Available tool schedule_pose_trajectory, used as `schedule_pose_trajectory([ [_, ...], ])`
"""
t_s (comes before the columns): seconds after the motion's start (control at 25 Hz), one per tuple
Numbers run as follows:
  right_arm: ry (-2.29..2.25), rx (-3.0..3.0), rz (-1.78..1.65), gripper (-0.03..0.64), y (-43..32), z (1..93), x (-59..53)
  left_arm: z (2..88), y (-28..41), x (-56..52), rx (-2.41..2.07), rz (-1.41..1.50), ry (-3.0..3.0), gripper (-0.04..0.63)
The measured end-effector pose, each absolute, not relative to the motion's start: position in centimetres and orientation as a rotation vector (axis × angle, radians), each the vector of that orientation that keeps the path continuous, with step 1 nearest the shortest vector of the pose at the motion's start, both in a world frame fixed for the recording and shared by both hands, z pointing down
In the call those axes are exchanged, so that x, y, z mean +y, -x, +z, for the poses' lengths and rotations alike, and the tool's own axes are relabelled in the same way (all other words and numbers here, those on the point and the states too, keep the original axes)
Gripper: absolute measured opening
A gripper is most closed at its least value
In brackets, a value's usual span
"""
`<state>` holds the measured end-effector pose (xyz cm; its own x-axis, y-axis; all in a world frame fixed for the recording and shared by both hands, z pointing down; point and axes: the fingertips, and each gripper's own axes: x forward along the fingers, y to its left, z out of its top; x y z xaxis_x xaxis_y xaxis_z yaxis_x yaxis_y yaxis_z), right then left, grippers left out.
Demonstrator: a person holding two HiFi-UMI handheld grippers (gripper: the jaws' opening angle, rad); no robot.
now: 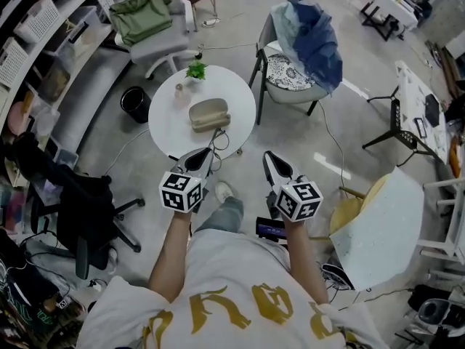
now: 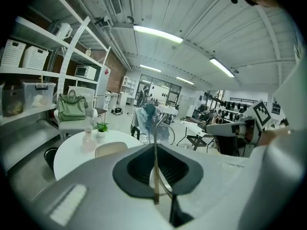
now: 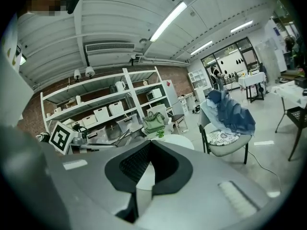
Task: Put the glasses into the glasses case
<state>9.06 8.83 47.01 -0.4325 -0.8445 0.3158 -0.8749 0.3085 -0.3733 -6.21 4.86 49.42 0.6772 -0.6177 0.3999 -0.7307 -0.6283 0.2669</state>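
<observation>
A beige glasses case (image 1: 209, 113) lies on the round white table (image 1: 168, 122), its lid down as far as I can tell. My left gripper (image 1: 204, 156) hovers just off the table's near edge, shut on the thin-framed glasses (image 1: 218, 139). In the left gripper view one temple arm (image 2: 154, 169) runs between the jaws of my left gripper (image 2: 155, 145); a lens (image 2: 163, 133) sticks out past them, and the case (image 2: 111, 149) lies beyond to the left. My right gripper (image 1: 269, 158) (image 3: 149, 143) is held beside it, shut with nothing in it.
A small potted plant (image 1: 196, 70) and a little bottle (image 1: 179, 91) stand at the table's far side. Around it are a chair with a blue jacket (image 1: 309, 42), a white chair with a green bag (image 1: 143, 14), a black bin (image 1: 136, 104) and a black office chair (image 1: 81, 211).
</observation>
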Motion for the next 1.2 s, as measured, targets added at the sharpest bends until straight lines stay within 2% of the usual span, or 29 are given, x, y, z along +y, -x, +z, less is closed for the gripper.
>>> schedule_pose_trajectory([
  [0.48,-1.569,-2.478,0.807,0.023,-8.1,48.4,-7.8,51.6,6.7,-11.0,-1.033,0.534,-2.499,0.014],
  [1.2,-1.472,-2.498,0.845,0.023,-7.6,49.6,-14.8,54.5,6.9,-14.8,-1.014,0.581,-2.417,0.014],
])
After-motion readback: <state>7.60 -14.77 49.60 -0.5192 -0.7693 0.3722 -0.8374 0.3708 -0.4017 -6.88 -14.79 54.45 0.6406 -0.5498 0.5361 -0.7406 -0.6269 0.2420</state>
